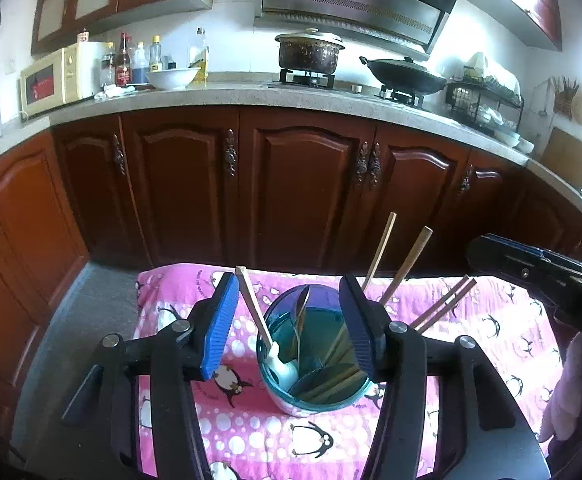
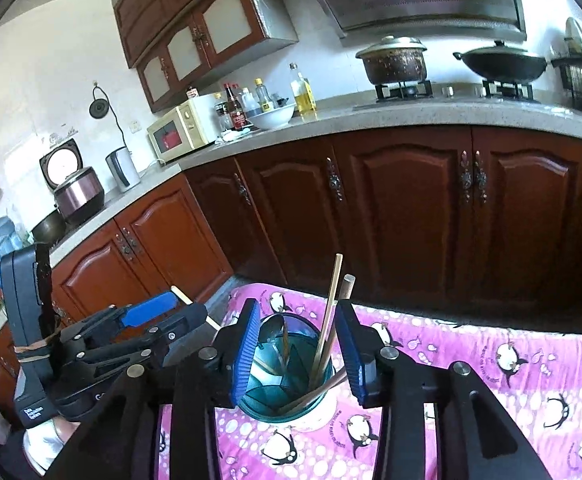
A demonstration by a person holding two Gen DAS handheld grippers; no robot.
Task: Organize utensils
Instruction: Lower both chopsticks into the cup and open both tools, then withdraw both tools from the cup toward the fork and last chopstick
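A teal utensil cup (image 1: 315,364) with inner dividers stands on a pink penguin-print cloth (image 1: 251,432). It holds wooden chopsticks (image 1: 405,266), a metal spoon (image 1: 302,308) and a white spoon with a wooden handle (image 1: 257,310). My left gripper (image 1: 289,320) is open and empty, its blue pads either side of the cup. In the right wrist view the same cup (image 2: 287,372) sits between the blue pads of my right gripper (image 2: 297,350), also open and empty. The left gripper (image 2: 147,316) shows at the left there. The right gripper's body (image 1: 539,276) shows at the right edge of the left view.
The cloth covers a small table (image 2: 491,364) in front of dark red base cabinets (image 1: 299,184). The counter above carries a microwave (image 1: 55,78), bottles, a white bowl (image 1: 173,77), a pot (image 1: 310,53) and a wok (image 1: 407,74). Grey floor (image 1: 91,312) lies to the left.
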